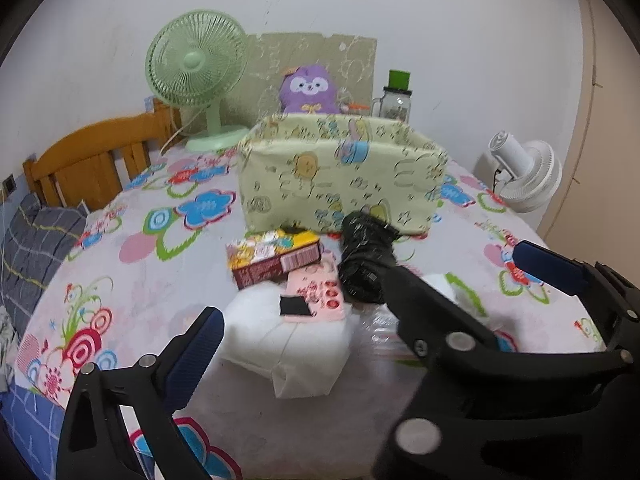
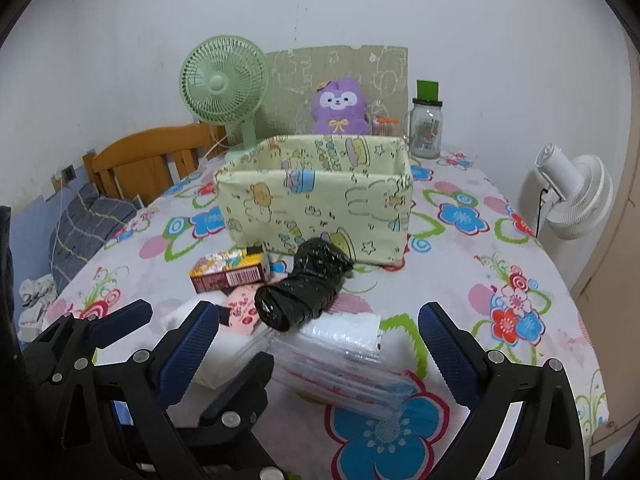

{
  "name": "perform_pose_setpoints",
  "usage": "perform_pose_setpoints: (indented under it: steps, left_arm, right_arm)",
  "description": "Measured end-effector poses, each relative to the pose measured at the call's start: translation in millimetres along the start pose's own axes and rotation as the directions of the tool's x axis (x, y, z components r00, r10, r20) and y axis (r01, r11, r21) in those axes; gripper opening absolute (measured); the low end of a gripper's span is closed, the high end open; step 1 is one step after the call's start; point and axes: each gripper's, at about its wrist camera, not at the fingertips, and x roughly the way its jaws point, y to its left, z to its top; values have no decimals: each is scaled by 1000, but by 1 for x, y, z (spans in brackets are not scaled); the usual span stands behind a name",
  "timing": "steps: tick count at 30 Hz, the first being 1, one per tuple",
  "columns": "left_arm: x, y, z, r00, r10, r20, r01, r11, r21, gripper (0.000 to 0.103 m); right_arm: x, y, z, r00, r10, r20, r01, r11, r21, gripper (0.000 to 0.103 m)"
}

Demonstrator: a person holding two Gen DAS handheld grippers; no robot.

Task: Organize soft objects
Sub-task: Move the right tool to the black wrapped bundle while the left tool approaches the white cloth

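From your left wrist view, your left tool stands spread wide, nothing pinched between its blue pads; one finger sits low on the left, the other far to the right. Your right tool crosses in front of this view as a black arm on the right side, so part of the pile is hidden behind it. On the table, covered with a flowered cloth, the soft things lie in a cluster just before the pale yellow fabric bin: a white folded cloth nearest you, a pink pouch lying on its far edge, a black plastic roll beside the pouch and touching the bin's front, and a small printed carton to the left. Behind the bin sit a purple plush toy, a green fan and a glass jar with a green lid. From your right wrist view, your right tool is likewise spread, holding nothing, with a clear-wrapped flat pack lying on the table between its fingers and the black roll resting on the pack's far end. Your left tool shows at the lower left of this view, beside the white cloth. The bin stands upright; what can be seen of its inside looks empty. A white fan stands off the table's right edge.
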Motion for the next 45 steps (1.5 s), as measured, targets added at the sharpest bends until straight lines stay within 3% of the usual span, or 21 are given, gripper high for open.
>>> perform_pose_setpoints:
  steps: [11,26,39,45]
  left_arm:
    - [23,16,-14,998,20,-63,-22,999,-37,91]
    - [21,14,-25,994,82,-69,-83,996,-15,57]
    - [28,10,-24,991,113,-69,-113,994,0,55]
    - [26,9,-25,991,117,-66,-116,993,18,50]
  right_arm:
    - [21,4,-12,998,4,-56,-4,1000,1,101]
    - [32,6,-21,995,-5,-103,5,1000,-5,101]
    - [51,-14,-25,987,-24,-156,33,998,61,101]
    - [56,-13,-28,987,-5,-161,18,997,80,93]
